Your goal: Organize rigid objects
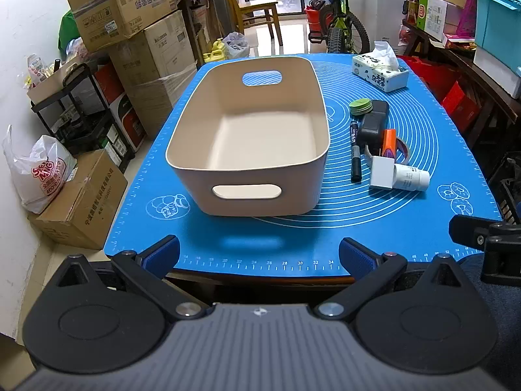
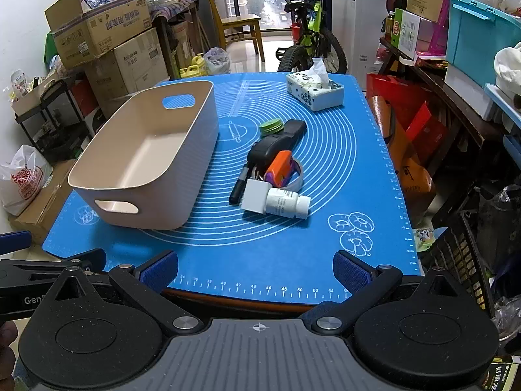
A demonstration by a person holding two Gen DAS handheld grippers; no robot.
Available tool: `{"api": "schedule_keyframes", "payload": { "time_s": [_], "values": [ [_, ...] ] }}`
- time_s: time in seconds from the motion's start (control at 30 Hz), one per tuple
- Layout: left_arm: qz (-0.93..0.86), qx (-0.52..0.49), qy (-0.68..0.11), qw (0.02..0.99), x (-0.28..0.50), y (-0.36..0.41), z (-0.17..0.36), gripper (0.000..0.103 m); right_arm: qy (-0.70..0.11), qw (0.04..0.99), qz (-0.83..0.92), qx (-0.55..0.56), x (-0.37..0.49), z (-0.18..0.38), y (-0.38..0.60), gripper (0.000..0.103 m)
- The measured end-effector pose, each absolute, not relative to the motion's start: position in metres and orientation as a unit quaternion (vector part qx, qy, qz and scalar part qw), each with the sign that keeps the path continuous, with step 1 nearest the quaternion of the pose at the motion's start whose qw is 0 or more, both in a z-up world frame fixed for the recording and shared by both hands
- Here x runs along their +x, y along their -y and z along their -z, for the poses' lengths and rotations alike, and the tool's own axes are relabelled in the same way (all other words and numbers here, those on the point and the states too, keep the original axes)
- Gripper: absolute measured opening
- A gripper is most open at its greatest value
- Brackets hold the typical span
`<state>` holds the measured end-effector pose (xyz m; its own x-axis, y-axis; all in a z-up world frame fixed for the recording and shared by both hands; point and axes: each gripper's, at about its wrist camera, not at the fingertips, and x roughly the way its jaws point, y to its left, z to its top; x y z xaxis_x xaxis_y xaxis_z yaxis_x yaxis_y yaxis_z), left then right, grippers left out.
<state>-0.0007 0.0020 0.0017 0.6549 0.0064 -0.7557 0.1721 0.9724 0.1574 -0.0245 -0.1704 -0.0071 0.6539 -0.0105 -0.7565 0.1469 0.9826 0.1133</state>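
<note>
One beige bin [image 1: 250, 137]; one tissue box [image 1: 379, 73]; one marker [image 1: 355, 153]; one white bottle [image 1: 411, 177]; one green disc [image 1: 360, 106]

**Black grippers with blue pads**

The left gripper [image 1: 259, 254] has black arms, round black discs, silver screws and a grey ribbed body at the bottom of the frame. The right gripper [image 2: 255, 268] looks the same; its blue fingertips [image 2: 159, 272] are textured.
</note>
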Motion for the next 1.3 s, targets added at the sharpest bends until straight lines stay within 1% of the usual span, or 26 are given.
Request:
{"api": "schedule_keyframes", "payload": {
  "time_s": [1.3],
  "values": [
    [0.050,0.113,-0.411,0.903,0.0015,-0.0006,-0.0047,0.103,-0.416,0.905,0.045,0.082,-0.0239,0.0072,0.1695,0.100]
  ]
}}
